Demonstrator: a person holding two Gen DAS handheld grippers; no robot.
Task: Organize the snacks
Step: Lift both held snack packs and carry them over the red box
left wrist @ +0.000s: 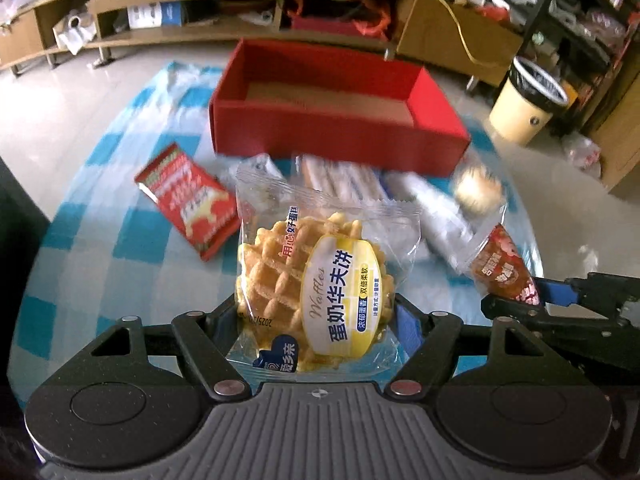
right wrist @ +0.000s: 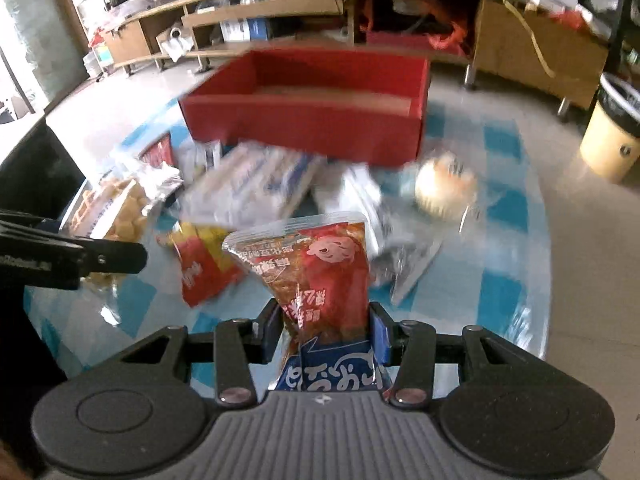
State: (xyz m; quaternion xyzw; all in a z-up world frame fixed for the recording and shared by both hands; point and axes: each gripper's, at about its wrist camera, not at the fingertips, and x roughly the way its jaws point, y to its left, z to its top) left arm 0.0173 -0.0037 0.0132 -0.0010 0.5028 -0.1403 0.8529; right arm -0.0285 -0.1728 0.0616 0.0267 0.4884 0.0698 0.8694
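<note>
Left wrist view: left tongs (left wrist: 316, 312) clamped on waffle packet (left wrist: 320, 280), red box (left wrist: 336, 120) at 12 o'clock on checked tabletop (left wrist: 80, 240), loose snacks between; right wrist view: right tongs (right wrist: 324, 328) clamped on red snack pouch (right wrist: 320, 268), cupcake (right wrist: 444, 188) at 1 o'clock.

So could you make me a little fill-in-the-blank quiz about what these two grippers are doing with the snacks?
1. The left gripper is shut on a packet holding a ____.
2. The right gripper grips a red spicy-snack packet, so both grippers are ____.
3. Beyond the snacks stands an open box coloured ____.
4. The tablecloth is checked white and ____.

Missing words: waffle; shut; red; blue
</note>
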